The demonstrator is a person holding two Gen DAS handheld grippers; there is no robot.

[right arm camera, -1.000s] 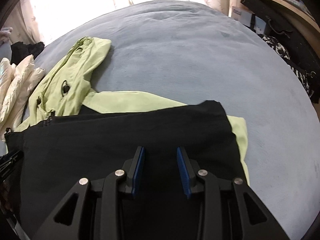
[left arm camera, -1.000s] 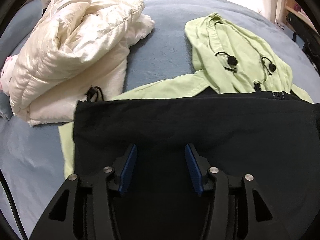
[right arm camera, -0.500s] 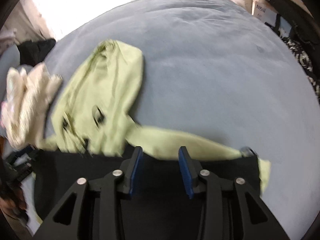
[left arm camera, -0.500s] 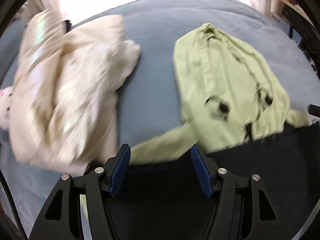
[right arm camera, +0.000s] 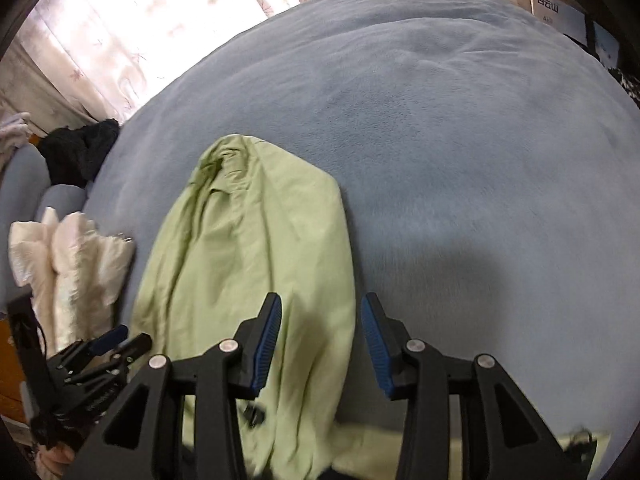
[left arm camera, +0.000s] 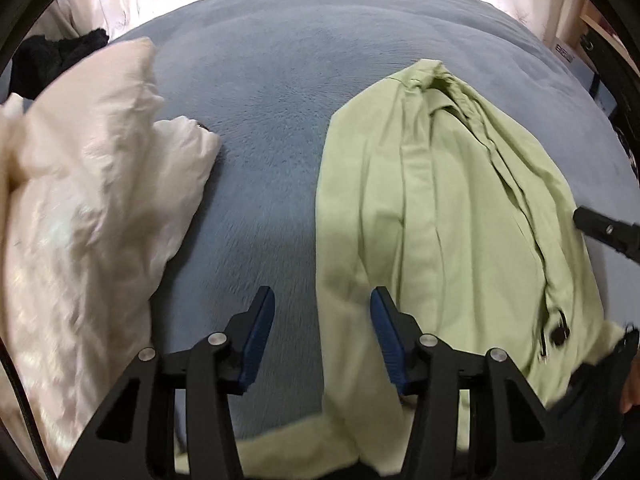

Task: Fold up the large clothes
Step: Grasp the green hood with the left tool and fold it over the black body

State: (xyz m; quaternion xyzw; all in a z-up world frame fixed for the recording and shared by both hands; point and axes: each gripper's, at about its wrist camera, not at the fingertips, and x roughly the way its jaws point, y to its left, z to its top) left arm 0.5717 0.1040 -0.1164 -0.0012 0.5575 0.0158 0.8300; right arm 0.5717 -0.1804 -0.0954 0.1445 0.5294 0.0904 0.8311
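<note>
Left wrist view showed the left gripper (left arm camera: pixel 322 334) above the bed, its blue-padded jaws apart and closing, with nothing pinched between them; bare blanket and the left edge of the light green hooded jacket (left arm camera: pixel 440 216) lay below the gap. The jacket was spread on the blue-grey blanket (left arm camera: pixel 272 92), hood end pointing away from the camera, its cloth creased lengthwise with a seam and a dark drawcord running down it, and dark cord stoppers near the lower right. A sleeve of the same green ran across the bottom of the view under the gripper body. Dark fabric (left arm camera: pixel 592 392) lay at the lower right corner, over the jacket's near end. To the left, well apart from the jacket, rested a cream puffy garment (left arm camera: pixel 88 208), bunched and shiny. A black garment (left arm camera: pixel 52 56) lay at the far left edge of the bed.

Right wrist view showed the right gripper (right arm camera: pixel 320 340) with jaws parted and empty, hovering over the jacket's right edge (right arm camera: pixel 256 248) and the blanket (right arm camera: pixel 460 140). The left gripper (right arm camera: pixel 116 340) appeared at lower left beside the cream garment (right arm camera: pixel 72 252). Pale curtains (right arm camera: pixel 132 28) hung beyond the bed.
</note>
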